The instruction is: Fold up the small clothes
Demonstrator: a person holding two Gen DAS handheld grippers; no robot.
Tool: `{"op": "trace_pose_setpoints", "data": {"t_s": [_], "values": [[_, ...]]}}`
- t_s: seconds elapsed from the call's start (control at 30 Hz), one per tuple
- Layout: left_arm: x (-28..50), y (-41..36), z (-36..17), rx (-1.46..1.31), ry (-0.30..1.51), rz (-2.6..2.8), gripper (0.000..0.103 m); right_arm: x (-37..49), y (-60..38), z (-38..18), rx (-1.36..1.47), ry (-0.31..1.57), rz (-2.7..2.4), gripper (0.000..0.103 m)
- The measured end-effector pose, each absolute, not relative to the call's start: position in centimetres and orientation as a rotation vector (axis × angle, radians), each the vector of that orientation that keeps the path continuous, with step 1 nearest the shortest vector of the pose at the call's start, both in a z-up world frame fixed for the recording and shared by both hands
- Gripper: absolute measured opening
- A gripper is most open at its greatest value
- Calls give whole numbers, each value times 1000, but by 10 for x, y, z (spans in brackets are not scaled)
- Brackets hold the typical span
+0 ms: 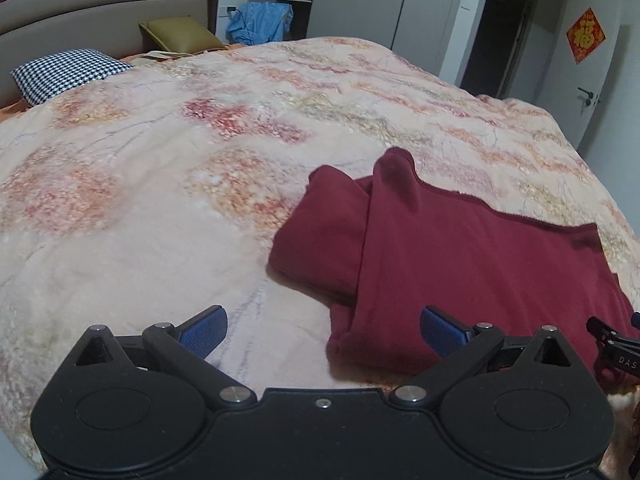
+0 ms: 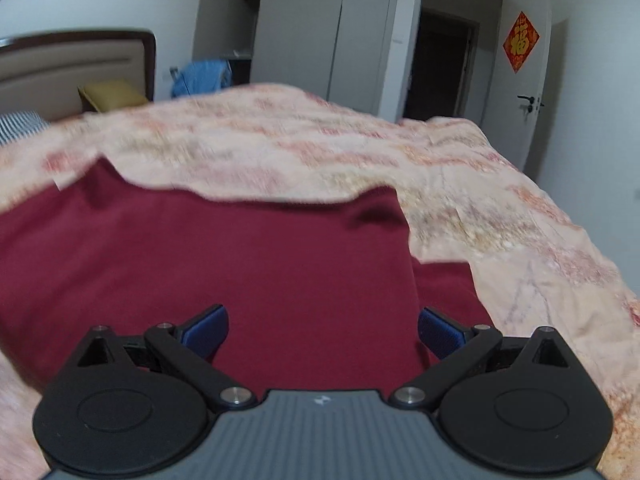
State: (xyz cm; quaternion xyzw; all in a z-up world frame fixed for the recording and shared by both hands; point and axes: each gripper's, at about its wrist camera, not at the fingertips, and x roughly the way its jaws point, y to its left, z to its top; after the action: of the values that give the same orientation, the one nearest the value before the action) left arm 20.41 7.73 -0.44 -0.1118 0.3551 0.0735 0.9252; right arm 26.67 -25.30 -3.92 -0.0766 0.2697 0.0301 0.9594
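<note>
A dark red garment lies on the floral bedspread, with its left part folded over in a narrow flap. My left gripper is open and empty, low over the garment's near left edge. My right gripper is open and empty just above the red garment, which fills the lower middle of the right wrist view. The tip of the right gripper shows at the right edge of the left wrist view.
A houndstooth pillow and an olive cushion lie by the headboard. Blue clothing hangs behind the bed. Grey wardrobes and an open door stand beyond the bed's far edge.
</note>
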Motion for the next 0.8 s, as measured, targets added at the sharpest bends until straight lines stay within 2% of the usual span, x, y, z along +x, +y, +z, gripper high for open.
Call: {"op": "trace_pose_setpoints", "data": {"t_s": [0.13, 0.3, 0.4, 0.5, 0.57, 0.63, 0.8], "values": [[218, 74, -17, -258, 762, 105, 102, 259, -264, -41, -95, 542, 44, 103], [225, 87, -33, -473, 763, 85, 102, 239, -248, -26, -64, 476, 136, 103], [231, 92, -38, -550, 752, 80, 96, 233, -225, -29, -102, 454, 190, 103], [240, 88, -39, -548, 758, 95, 83, 233, -199, -43, -186, 466, 208, 103], [246, 87, -40, -558, 774, 106, 62, 233, -188, -53, -225, 482, 195, 103], [248, 88, -40, -594, 768, 93, 47, 232, -185, -56, -242, 477, 189, 103], [244, 82, -41, -636, 720, 171, 41, 232, -191, -56, -195, 495, 213, 103]]}}
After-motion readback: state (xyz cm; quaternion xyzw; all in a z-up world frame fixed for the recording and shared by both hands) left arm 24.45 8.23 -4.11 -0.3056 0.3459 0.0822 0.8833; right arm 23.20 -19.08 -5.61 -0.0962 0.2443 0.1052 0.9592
